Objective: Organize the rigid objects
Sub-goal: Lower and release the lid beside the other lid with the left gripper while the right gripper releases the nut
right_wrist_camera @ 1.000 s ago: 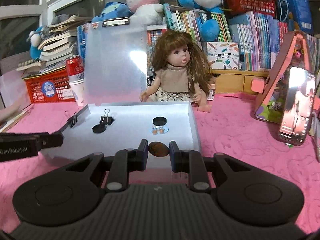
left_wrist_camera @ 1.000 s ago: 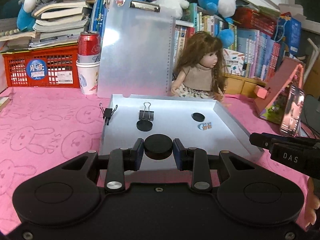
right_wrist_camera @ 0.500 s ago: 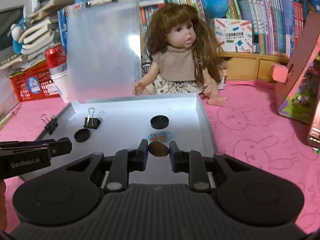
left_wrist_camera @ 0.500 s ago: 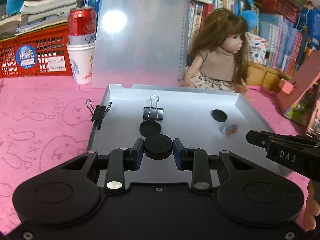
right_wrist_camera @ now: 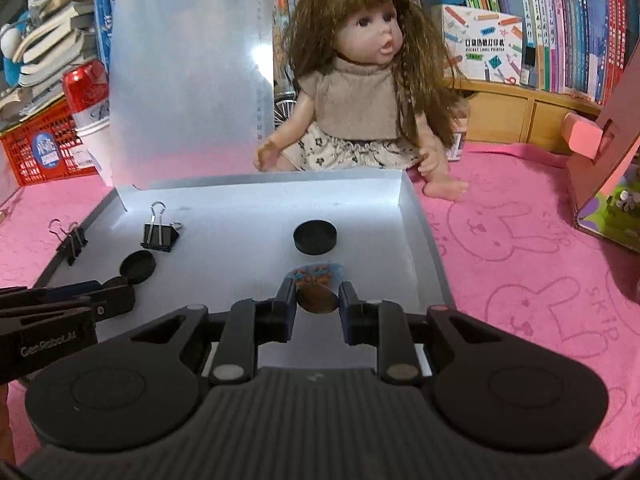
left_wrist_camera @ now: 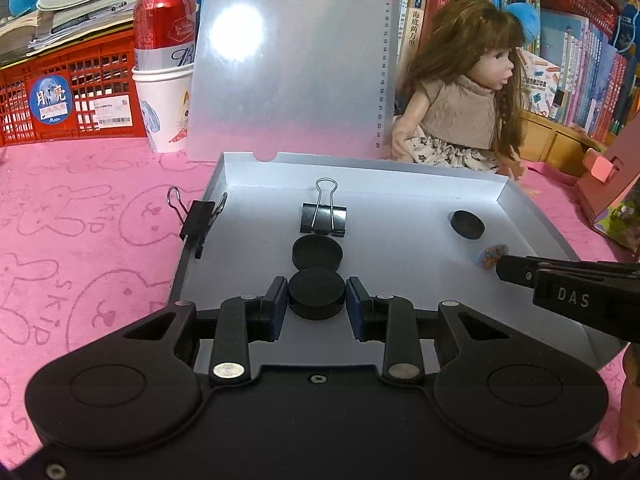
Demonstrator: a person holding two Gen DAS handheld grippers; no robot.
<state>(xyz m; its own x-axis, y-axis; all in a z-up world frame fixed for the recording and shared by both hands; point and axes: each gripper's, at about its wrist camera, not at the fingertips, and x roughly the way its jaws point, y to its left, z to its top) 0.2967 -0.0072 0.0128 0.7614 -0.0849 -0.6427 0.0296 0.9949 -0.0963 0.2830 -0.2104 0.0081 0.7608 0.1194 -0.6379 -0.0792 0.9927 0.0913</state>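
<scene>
A shallow grey tray (left_wrist_camera: 400, 184) lies on the pink cloth. My left gripper (left_wrist_camera: 317, 300) is shut on a black round disc (left_wrist_camera: 317, 294), held low over the tray's near left part, right behind another black disc (left_wrist_camera: 317, 253) lying in the tray. My right gripper (right_wrist_camera: 318, 298) is shut on a brown round piece (right_wrist_camera: 318, 300), just above a small patterned jar (right_wrist_camera: 318, 272) in the tray. A third black disc (right_wrist_camera: 315, 237) lies further back. One binder clip (left_wrist_camera: 324, 218) lies in the tray; another (left_wrist_camera: 196, 220) is clipped on its left wall.
A doll (right_wrist_camera: 360, 92) sits behind the tray. A translucent clipboard (left_wrist_camera: 288, 60) stands at the back left, beside a red can in a paper cup (left_wrist_camera: 166, 68) and a red crate (left_wrist_camera: 60, 92). A pink toy house (right_wrist_camera: 608, 168) is at the right.
Both grippers have moved forward and lower over the tray with their pieces held. The left disc now sits just behind the loose black disc; the right piece is over the patterned jar.
</scene>
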